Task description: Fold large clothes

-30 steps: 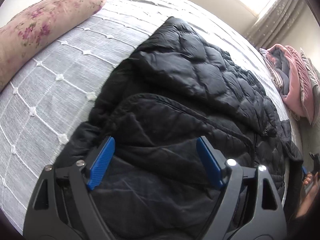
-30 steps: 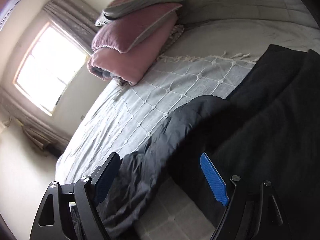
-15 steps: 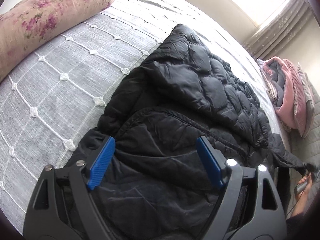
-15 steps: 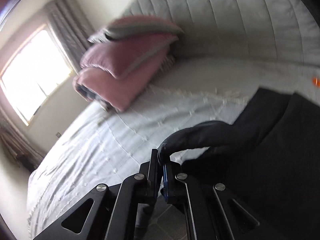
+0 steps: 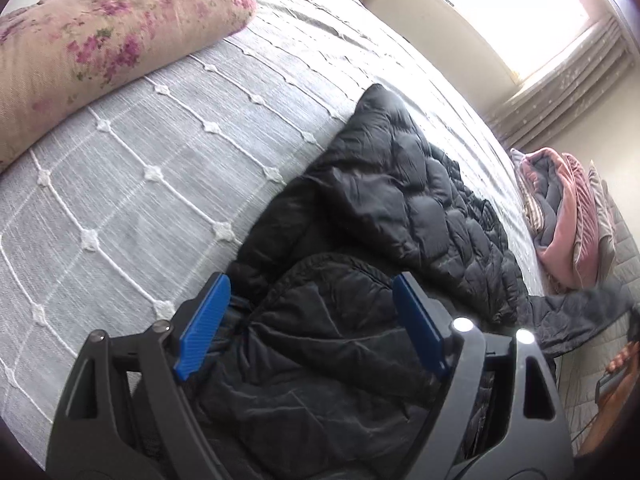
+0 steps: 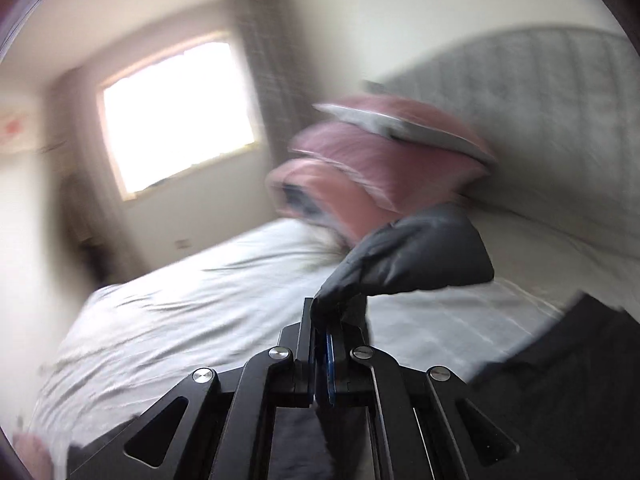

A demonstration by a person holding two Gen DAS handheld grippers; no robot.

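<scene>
Left wrist view, item one: we record a black quilted jacket (image 5: 400, 216) lying spread on the bed (image 5: 168, 184), which wears a grey coverlet stitched in a white diamond pattern. Our left tool (image 5: 308, 320) hovers over the near end of the jacket with its blue-padded fingers (image 5: 204, 320) standing wide apart; the fabric lies beneath the gap and neither pad presses on it. A floral pillow (image 5: 92, 40) rests at the upper left of the bed, well apart from the jacket. A stack of pink bedding (image 5: 568, 220) sits at the far right, near the jacket's far end. One sleeve (image 5: 580, 312) stretches off toward the right edge of this view, where a hand (image 5: 620, 364) shows in part. A bright window (image 5: 508, 4) and curtain (image 5: 568, 84) fill the upper right.

Right wrist view, item two, blurred throughout: our right tool (image 6: 325, 320) has its jaws closed tight upon a fold of that sleeve (image 6: 416, 256), which rises from the tips and stands clear of the bed (image 6: 200, 304). More of the dark jacket (image 6: 568, 384) occupies the lower right corner. Behind the held fold we list the pink bedding (image 6: 360, 176) with a grey cushion (image 6: 404, 128) on top, set against a grey padded headboard (image 6: 540, 92). A window (image 6: 176, 116) with a curtain (image 6: 260, 68) lies at the left.
</scene>
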